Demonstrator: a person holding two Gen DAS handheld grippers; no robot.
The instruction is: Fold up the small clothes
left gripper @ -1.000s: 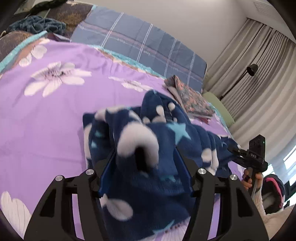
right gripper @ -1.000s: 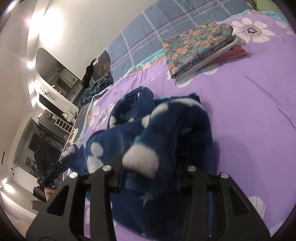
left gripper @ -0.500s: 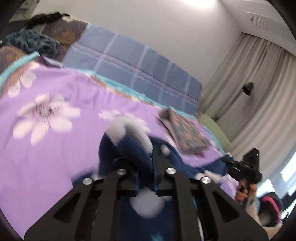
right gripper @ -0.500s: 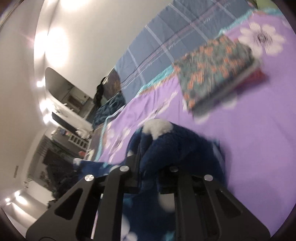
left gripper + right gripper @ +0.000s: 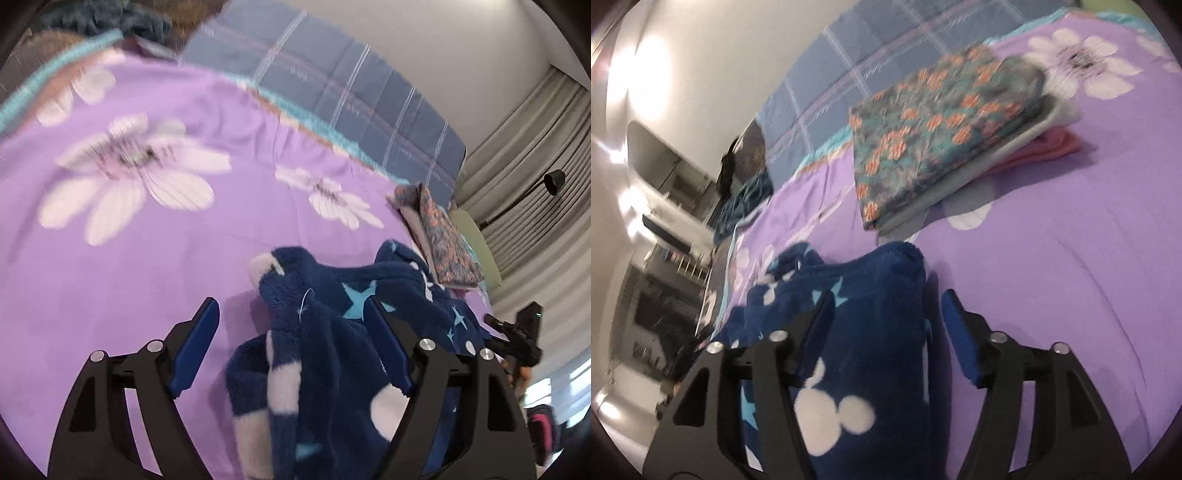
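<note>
On purple flowered bedsheet: navy fleece garment with stars and white dots, crumpled, at 5 o'clock.
Left gripper and right gripper both spread, fleece loose between fingers. Better to flatten first, pinch matching corners, fold evenly; folded floral stack at 12 o'clock.

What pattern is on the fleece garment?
Navy fleece garment with white spots and light-blue stars; clearest in the left wrist view.
</note>
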